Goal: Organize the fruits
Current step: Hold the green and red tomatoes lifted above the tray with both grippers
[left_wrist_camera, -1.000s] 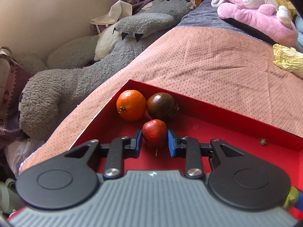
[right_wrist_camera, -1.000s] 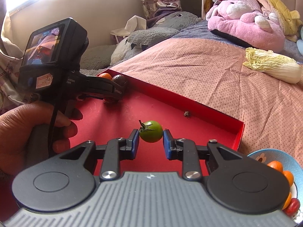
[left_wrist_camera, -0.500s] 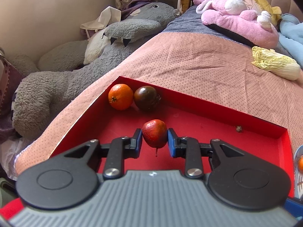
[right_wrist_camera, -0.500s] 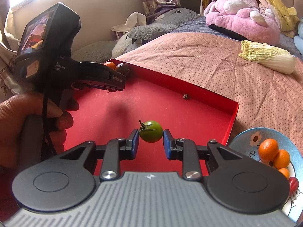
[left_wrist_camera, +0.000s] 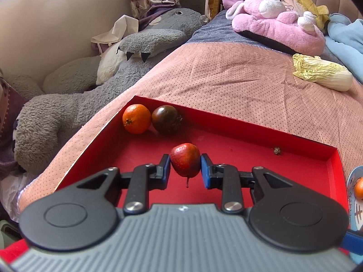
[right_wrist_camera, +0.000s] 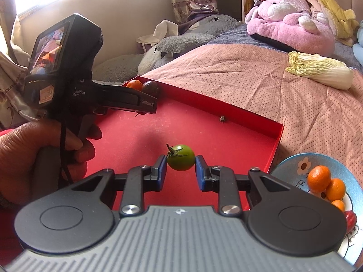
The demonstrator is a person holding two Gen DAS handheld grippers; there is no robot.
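My left gripper [left_wrist_camera: 185, 167] is shut on a red strawberry [left_wrist_camera: 185, 162], held above the red tray [left_wrist_camera: 249, 127]. In the tray's far left corner lie an orange [left_wrist_camera: 136, 118] and a dark tomato [left_wrist_camera: 165, 118], side by side. My right gripper [right_wrist_camera: 180, 168] is shut on a small green tomato [right_wrist_camera: 181, 158] with its stalk pointing left, over the tray's [right_wrist_camera: 275, 141] right half. The right wrist view also shows the left gripper's body [right_wrist_camera: 68, 79], held in a hand [right_wrist_camera: 27, 154], with the orange [right_wrist_camera: 134, 83] and dark tomato [right_wrist_camera: 150, 86] beyond it.
A blue flowered plate [right_wrist_camera: 292, 167] with several small oranges [right_wrist_camera: 318, 178] and a red fruit sits right of the tray. A napa cabbage [left_wrist_camera: 322, 74] lies on the pink bedspread. Plush toys, grey [left_wrist_camera: 68, 104] and pink [left_wrist_camera: 276, 27], line the far side. A small brown speck [left_wrist_camera: 276, 150] lies in the tray.
Both grippers have drawn back from the tray's far left corner, still holding their fruits. The orange and dark tomato look farther from the strawberry, and more of the blue plate shows at right.
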